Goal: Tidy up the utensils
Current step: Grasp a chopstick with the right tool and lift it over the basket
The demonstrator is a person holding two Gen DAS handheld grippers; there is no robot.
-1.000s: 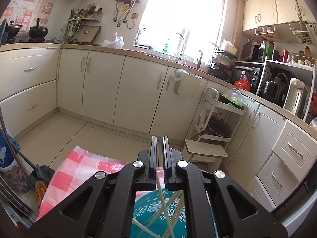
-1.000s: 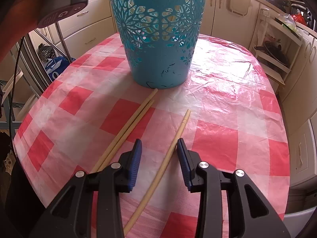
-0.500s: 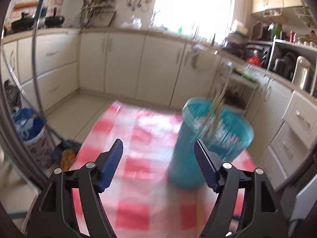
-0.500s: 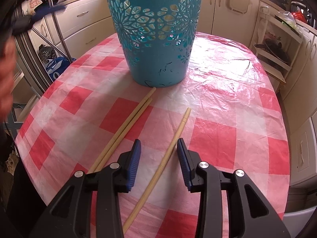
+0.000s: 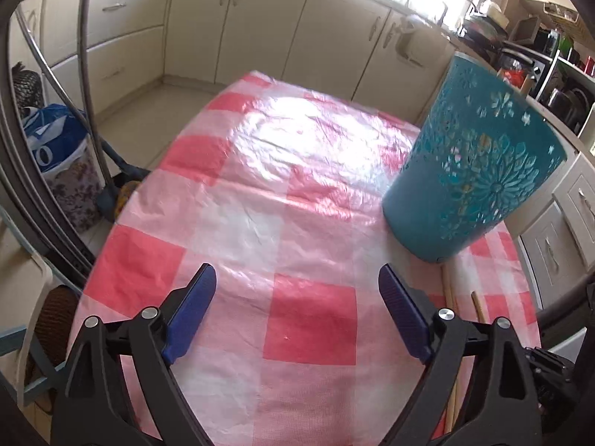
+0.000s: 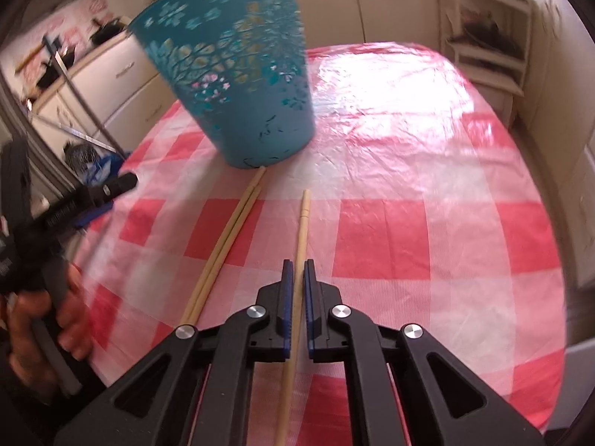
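Done so far: a few chopsticks already stand inside the teal basket (image 6: 230, 74); I glimpse pale sticks through its cut-outs, count unclear.
Right gripper (image 6: 295, 278): I have it pressed together on the single chopstick (image 6: 302, 230), which runs straight ahead from between my pads and lies on the checked tablecloth (image 6: 409, 223).
Left gripper (image 5: 297, 293): my jaws are opening, spread wide over bare cloth with nothing between them.
Basket: ahead and to the right of my left gripper; ahead and left of my right one.
Left to do: lift this chopstick into the basket, then the pair of chopsticks (image 6: 227, 245) lying just left of my right gripper, tips touching the basket's foot.
Progress: I judge it over halfway, three sticks remaining.
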